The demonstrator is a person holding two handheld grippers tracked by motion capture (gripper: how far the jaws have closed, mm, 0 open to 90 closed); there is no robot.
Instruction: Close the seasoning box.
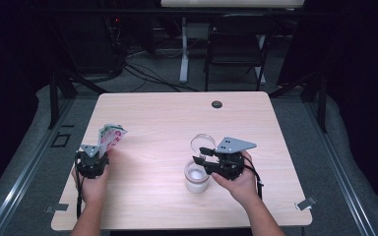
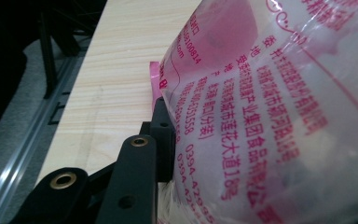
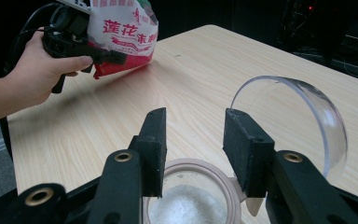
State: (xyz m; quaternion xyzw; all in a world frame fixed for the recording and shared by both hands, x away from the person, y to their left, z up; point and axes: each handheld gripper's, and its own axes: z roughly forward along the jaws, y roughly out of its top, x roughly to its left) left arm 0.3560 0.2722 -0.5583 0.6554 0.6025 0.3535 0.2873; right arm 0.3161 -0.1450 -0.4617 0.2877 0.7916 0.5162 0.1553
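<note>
Plastic, printed in pink and red, forms the bag (image 1: 110, 138) that the left tongs (image 1: 102, 149) grasp, clenched on its lower part and holding it upright above the left side of the worktop (image 1: 177, 113), well apart from the jar (image 1: 197, 177). White granules already lie in the jar, which stands open near the front of the worktop, to the right of centre; its clear hinged lid (image 1: 203, 143) is tipped up behind the mouth. The right tongs (image 3: 193, 147) hover directly above the jar rim with both jaws apart and nothing between them, so they are released. Judged from this layout, the filling appears done or nearly done: the bag is clear of the jar and not tilted over it. Remaining work is probably to swing the lid down and set the bag aside. Count: one bag, one jar, one lid, two sets of tongs. Whether the bag mouth is open cannot be told.
</note>
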